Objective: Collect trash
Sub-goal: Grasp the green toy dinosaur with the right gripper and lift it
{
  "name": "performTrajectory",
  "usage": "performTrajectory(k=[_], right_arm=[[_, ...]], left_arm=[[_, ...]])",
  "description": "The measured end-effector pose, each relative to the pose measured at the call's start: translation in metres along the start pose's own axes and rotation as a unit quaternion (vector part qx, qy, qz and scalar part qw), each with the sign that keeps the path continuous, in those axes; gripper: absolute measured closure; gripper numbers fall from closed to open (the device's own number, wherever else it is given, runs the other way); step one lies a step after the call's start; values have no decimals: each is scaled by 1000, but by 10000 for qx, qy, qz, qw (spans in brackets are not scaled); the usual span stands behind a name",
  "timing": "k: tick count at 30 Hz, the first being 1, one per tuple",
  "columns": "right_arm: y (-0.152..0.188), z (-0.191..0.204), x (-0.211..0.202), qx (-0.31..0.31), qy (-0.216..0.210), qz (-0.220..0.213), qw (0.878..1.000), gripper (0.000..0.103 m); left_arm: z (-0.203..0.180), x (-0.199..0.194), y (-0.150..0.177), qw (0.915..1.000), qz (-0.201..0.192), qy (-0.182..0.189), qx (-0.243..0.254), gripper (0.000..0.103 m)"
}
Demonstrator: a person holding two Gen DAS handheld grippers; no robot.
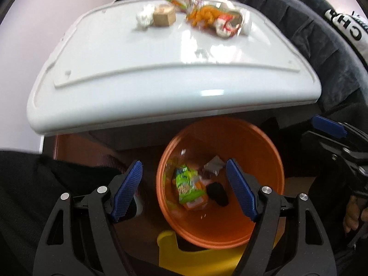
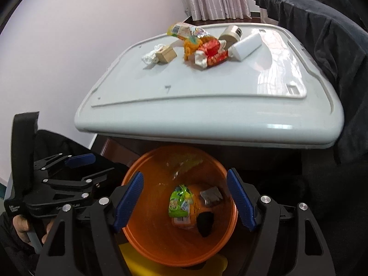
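An orange bin (image 1: 264, 151) (image 2: 142, 241) stands below the front edge of a white table (image 1: 161, 87) (image 2: 207, 105). In it lie a green wrapper (image 1: 187, 184) (image 2: 179, 201), a grey packet (image 1: 214, 165) (image 2: 210, 196) and a black lump (image 1: 218, 193) (image 2: 204, 224). On the far part of the table lie a white crumpled tissue (image 2: 150, 55), a small tan box (image 2: 166, 54), a red wrapper (image 2: 211, 53), orange trash (image 2: 192, 44) and a yellow packet (image 2: 181, 30). My left gripper (image 1: 184, 188) and my right gripper (image 2: 185, 201) are open and empty above the bin.
A white bottle (image 2: 247, 46) and a tape roll (image 2: 231, 34) lie by the trash. A dark garment (image 2: 333, 57) hangs along the table's right side. A yellow object (image 1: 174, 253) sits under the bin. A pale wall (image 2: 69, 46) is at left.
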State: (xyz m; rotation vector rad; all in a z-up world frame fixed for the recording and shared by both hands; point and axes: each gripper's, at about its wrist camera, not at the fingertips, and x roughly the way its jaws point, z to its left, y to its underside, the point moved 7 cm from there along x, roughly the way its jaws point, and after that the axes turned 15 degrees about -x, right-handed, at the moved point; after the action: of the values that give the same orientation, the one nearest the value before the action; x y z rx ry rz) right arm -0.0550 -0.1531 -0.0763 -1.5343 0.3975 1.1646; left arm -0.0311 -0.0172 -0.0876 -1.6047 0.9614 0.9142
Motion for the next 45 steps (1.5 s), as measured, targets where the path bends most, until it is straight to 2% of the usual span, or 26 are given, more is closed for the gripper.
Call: performTrajectory(k=[7, 12, 16, 19, 21, 24, 26, 30, 36, 38, 40, 45], right_arm=[[-81, -27, 3, -169, 122, -362, 9991, 29], [-150, -36, 19, -518, 228, -455, 9974, 29], [-188, -38, 51, -770, 144, -242, 9966, 29], [-203, -40, 79, -820, 28, -28, 9966, 30], [-208, -42, 98, -842, 37, 131, 9964, 32], [-211, -49, 124, -762, -15, 438, 9961, 42], [-212, -55, 140, -810, 96, 624, 9947, 42], [-212, -53, 152, -743, -32, 772, 9942, 42], [-217, -38, 176, -1207, 72, 1144, 9860, 42], [-217, -34, 186, -1383, 136, 1353, 9810, 48], [-215, -31, 193, -1502, 198, 1520, 9767, 63], [-218, -27, 186, -1576, 347, 1341, 9777, 64]], left_arm=[[-13, -12, -67, 9977, -652, 138, -77, 29], [-7, 0, -108, 9956, -857, 64, -370, 29], [3, 10, -114, 9941, -915, 36, -585, 29], [13, 18, -107, 9939, -767, 94, -782, 29], [16, 21, -105, 9936, -667, 178, -899, 29], [20, 20, -105, 9925, -691, 220, -988, 29], [21, 17, -104, 9919, -734, 225, -1009, 29], [21, 16, -103, 9912, -736, 342, -1050, 29], [20, 17, -100, 9910, -681, 421, -1076, 29], [22, 17, -100, 9908, -692, 405, -1087, 29], [24, 17, -100, 9905, -694, 398, -1119, 29], [28, 18, -100, 9896, -681, 398, -1204, 29]])
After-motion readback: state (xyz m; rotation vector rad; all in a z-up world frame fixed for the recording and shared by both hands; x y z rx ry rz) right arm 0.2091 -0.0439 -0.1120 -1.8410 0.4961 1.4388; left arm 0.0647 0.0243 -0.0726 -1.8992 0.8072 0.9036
